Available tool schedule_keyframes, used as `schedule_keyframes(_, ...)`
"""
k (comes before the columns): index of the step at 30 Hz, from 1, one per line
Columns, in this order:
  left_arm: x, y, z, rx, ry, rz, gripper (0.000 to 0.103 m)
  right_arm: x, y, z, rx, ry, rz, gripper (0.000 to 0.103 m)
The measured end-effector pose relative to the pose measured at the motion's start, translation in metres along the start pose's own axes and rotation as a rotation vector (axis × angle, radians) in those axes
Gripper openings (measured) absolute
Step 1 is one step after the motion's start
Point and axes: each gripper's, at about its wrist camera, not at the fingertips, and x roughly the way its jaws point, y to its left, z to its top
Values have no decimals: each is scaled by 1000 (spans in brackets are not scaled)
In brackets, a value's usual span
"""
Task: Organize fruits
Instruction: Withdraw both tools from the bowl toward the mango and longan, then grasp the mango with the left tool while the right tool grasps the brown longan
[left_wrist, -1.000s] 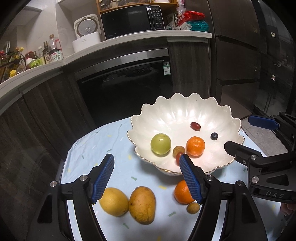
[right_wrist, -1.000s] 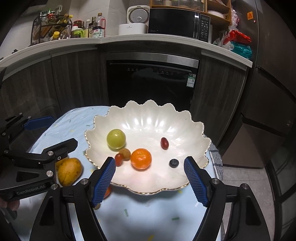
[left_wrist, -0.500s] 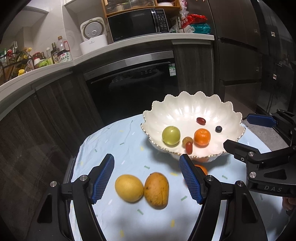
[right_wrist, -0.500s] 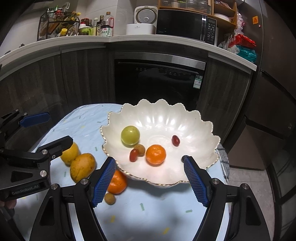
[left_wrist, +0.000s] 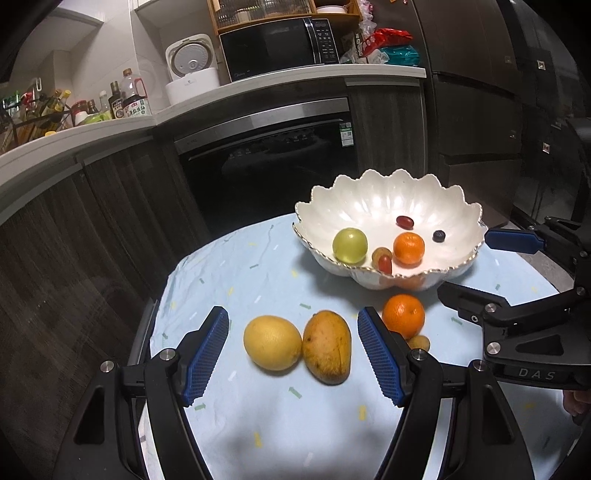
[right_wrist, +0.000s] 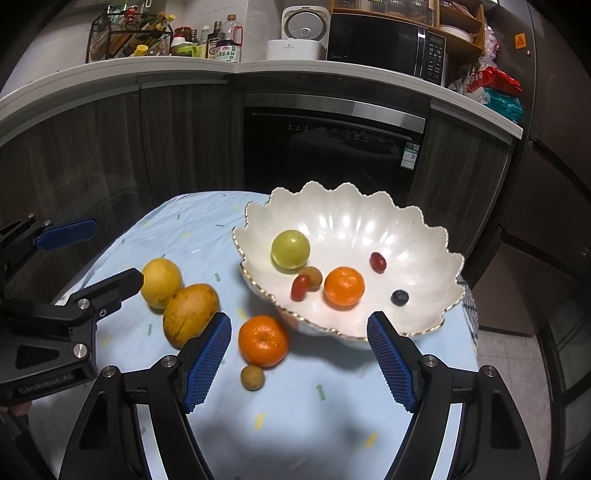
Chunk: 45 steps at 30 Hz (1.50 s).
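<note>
The near edge of the desk (left_wrist: 258, 424) is cut off by the picture, and the black arms of each tool cover part of the blue cloth (right_wrist: 192, 236). In the left view the left tool (left_wrist: 293, 354) hides a slice of the loose orange (left_wrist: 403, 316) and of the little brown fruit (left_wrist: 419, 342). The bottom of the white bowl (right_wrist: 369, 221) is blurry, so how it sits on the cloth is hard to see.

Compared with a second ago, both tools have pulled back toward the near side. The bowl looks smaller and farther, and more cloth shows.

The mango (left_wrist: 327, 346) lies on the cloth left of the bowl, touching the yellow fruit (left_wrist: 272, 342). Its long side runs near to far, with the narrow end far.

In the bowl are a green fruit (right_wrist: 290, 249), an orange, two red grapes, a brown fruit and a blueberry (right_wrist: 400, 297).

The left tool is released, with nothing in it. The right tool (right_wrist: 299, 362) is released too, and it holds nothing.
</note>
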Motion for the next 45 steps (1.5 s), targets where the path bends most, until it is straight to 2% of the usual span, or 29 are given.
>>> schedule_keyframes(6,3,-1,-14,3,5,-17,70,4,7,-13,13,28,5,77)
schedule_keyframes(13,17,-7,-31,1,46,-45,66,12,16,-27,2,55,13,76)
schedule_keyframes(25,41,-14,-42,5,102,-96,62,29,16,-39,-13,95,60,70)
schedule_keyframes(29,49,-16,-45,8,120,-106,58,37,18,-40,-17,115,89,63)
schedule_keyframes(39,66,-17,-45,12,158,-123,57,50,19,-42,-21,141,123,51)
schedule_keyframes(45,79,-17,-44,5,187,-132,58,55,19,-44,-24,156,136,49)
